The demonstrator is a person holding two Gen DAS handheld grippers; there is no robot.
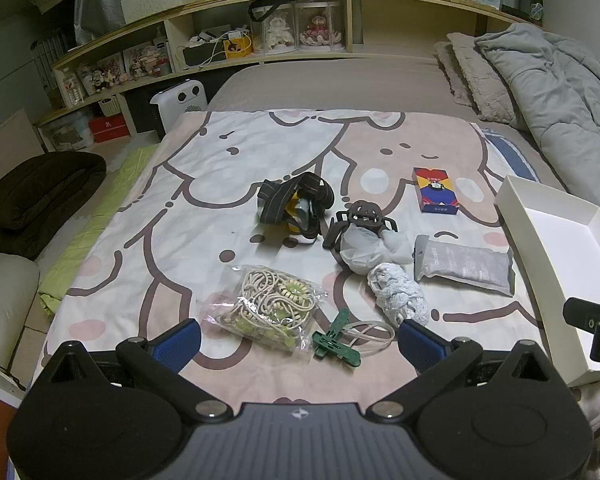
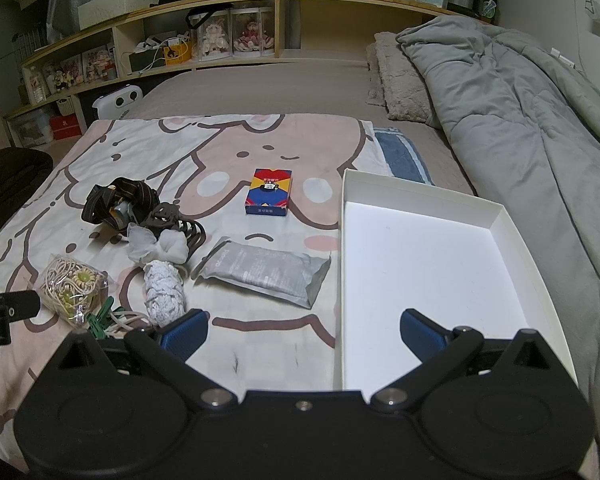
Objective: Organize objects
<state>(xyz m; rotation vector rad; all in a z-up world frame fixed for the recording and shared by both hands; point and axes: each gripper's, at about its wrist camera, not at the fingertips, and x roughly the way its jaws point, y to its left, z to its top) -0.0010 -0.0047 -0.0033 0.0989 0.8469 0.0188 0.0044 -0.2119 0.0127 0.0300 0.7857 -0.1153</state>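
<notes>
— Where are the two grippers?

— Both hang over the near edge of the bed, tilted down at the cartoon blanket (image 1: pixel 260 152). The left gripper (image 1: pixel 300 340) has its jaws spread wide with nothing between them. The right gripper (image 2: pixel 304 334) is just as wide and just as empty.

— What lies in front of the left one?

— The green clip (image 1: pixel 334 342) sits just ahead, between its blue fingers, untouched. The clear bag of beige cord (image 1: pixel 268 306) is just beside the left finger, and the white knitted bundle (image 1: pixel 398 294) near the right finger. Further off lie the striped strap bundle (image 1: pixel 294 208), the dark hair claw (image 1: pixel 362 216) with a plastic bag against it, the grey pouch (image 1: pixel 464 266) and the colourful small box (image 1: pixel 436 196).

— And the right one?

— Its right finger stands over the near end of the white tray (image 2: pixel 496 216), which lies empty at the blanket's right side; its left finger is over bare blanket. The grey pouch lies just left of the tray.
</notes>
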